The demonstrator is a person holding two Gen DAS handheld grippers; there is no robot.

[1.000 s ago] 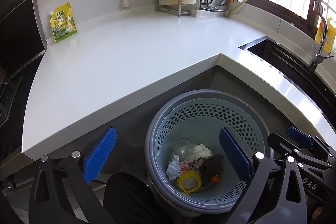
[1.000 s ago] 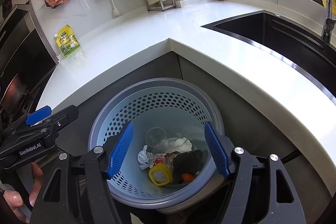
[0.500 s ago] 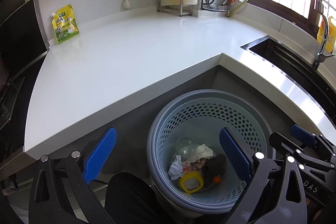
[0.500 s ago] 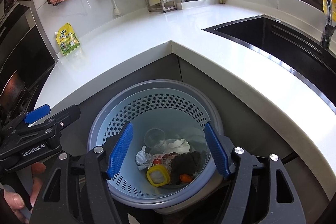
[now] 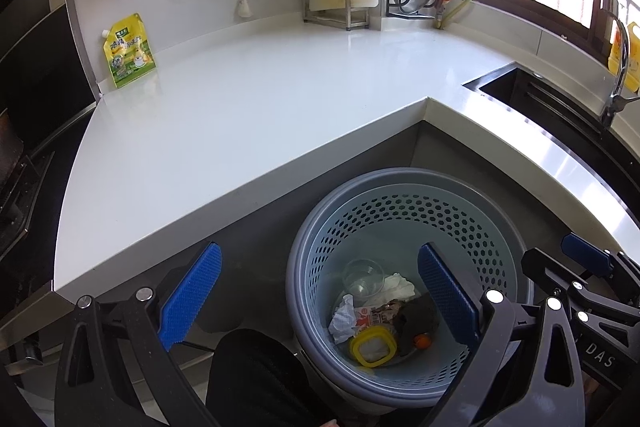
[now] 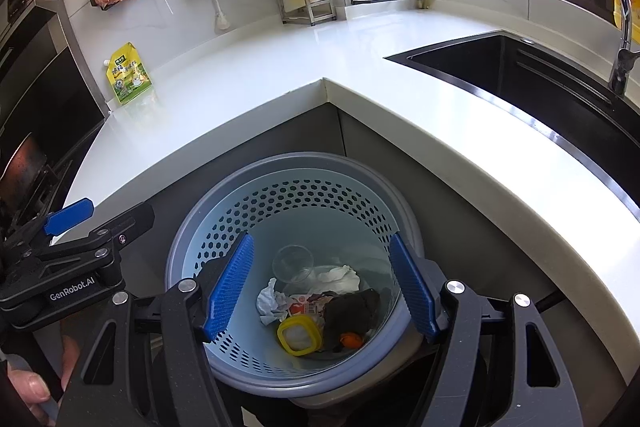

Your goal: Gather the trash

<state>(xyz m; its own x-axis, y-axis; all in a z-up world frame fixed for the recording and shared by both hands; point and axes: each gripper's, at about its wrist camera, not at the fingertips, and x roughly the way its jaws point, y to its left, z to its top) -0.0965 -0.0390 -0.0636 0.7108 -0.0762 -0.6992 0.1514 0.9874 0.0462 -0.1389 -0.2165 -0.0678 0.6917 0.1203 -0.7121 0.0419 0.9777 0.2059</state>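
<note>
A grey-blue perforated trash basket [image 5: 400, 199] [image 6: 296, 183] stands on the floor in front of the counter corner. It holds a clear plastic cup [image 6: 293, 263], crumpled white tissue [image 6: 269, 301], a yellow-rimmed lid [image 6: 298, 337], a printed wrapper, a dark wad and a small orange piece. My left gripper [image 5: 318, 291] is open and empty, above the basket's left rim. My right gripper [image 6: 320, 287] is open and empty, right over the basket's opening. Each gripper shows at the edge of the other's view.
The white L-shaped counter [image 5: 248, 107] bears a yellow-green pouch [image 5: 129, 50] leaning on the back wall, a metal rack [image 5: 335, 3] and a cutting board. The dark sink [image 6: 540, 79] with its faucet is to the right. A stove is at the far left.
Both grippers have drifted slightly back and up from the basket; the view of the counter has shifted a little. Both stay open and empty.
</note>
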